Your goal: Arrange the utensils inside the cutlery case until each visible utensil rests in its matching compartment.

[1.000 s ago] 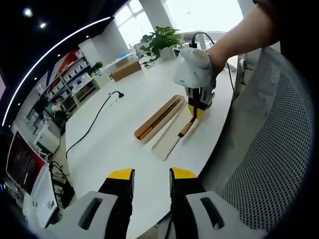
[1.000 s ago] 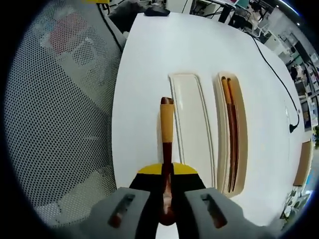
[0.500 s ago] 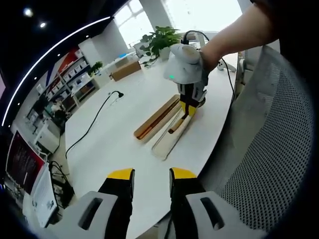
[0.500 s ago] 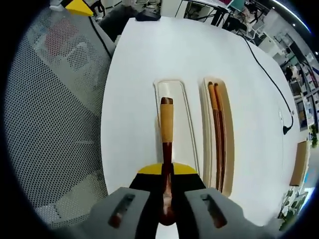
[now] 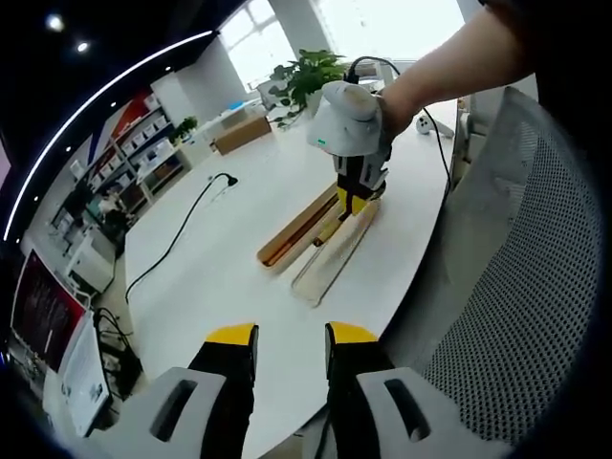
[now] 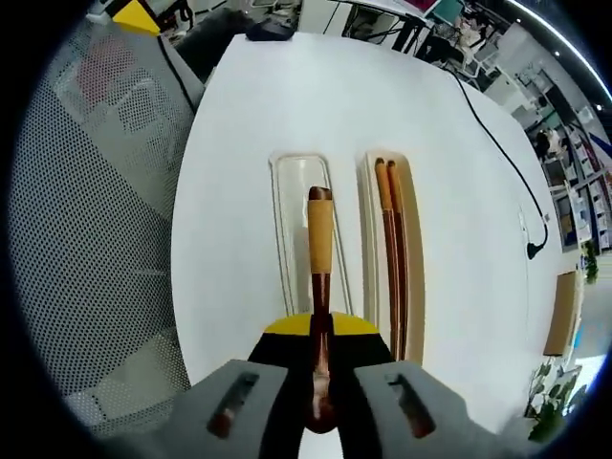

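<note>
In the right gripper view my right gripper point(image 6: 320, 330) is shut on a wooden utensil point(image 6: 319, 239), dark brown with a light tan end. It hangs lengthwise over the cream tray point(image 6: 290, 220) of the cutlery case. Beside it lies the tan tray point(image 6: 414, 239) with two brown chopsticks point(image 6: 390, 249) in it. The left gripper view shows the same right gripper point(image 5: 347, 201), held by a hand, above the cream tray point(image 5: 330, 263) and the tan tray point(image 5: 298, 229). My left gripper point(image 5: 292, 339) stands open near the table's edge, far from the case.
The white table point(image 5: 220, 287) carries a black cable point(image 5: 182, 234) and, at its far end, a potted plant point(image 5: 311, 76) and a cardboard box point(image 5: 239, 134). A grey mesh chair point(image 5: 516, 287) stands close against the table's near edge, beside the case.
My right gripper has carried the wooden utensil sideways from beside the cream tray to right over it. My left gripper has stayed put and open.
</note>
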`<state>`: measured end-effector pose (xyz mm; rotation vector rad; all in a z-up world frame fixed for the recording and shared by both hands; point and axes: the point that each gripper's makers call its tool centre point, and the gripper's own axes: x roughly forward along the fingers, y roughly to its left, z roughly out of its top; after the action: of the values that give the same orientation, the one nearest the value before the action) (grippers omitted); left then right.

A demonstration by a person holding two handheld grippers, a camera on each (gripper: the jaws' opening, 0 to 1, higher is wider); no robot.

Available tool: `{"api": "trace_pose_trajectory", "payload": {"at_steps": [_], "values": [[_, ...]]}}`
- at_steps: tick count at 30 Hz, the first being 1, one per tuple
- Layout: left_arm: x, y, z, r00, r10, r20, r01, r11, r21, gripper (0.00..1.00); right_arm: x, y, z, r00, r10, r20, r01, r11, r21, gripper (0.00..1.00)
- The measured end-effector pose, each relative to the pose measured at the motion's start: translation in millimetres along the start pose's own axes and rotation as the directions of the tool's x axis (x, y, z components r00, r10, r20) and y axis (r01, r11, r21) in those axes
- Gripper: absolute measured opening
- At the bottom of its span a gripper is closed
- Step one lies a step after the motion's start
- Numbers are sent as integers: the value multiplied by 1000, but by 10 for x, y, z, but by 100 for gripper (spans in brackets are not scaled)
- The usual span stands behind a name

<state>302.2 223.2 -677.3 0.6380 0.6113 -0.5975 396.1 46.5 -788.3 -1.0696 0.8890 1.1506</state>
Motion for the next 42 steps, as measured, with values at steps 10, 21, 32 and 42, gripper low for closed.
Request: {"api": "trace_pose_trajectory", "payload": {"at_steps": [10,21,32,42], "values": [[2,1,-3,1000,0,-2,0,1000,2,28,-20,-156,6,999,-44,-1,44,999,-8,0],[7,-1,-12,1000,-1,-8,1,1000,8,28,-8,-301,16,997,-75,-9,75,997,-13,0],[10,-1,-23,1000,-3,-13,3,1000,5,28,24,-433,62,996,-86,-12,86,996,-15,0],[7,-2,-23,1000,-3,-13,4,1000,5,28,151,-516,104,996,-81,-33,80,996,-26,0]]}}
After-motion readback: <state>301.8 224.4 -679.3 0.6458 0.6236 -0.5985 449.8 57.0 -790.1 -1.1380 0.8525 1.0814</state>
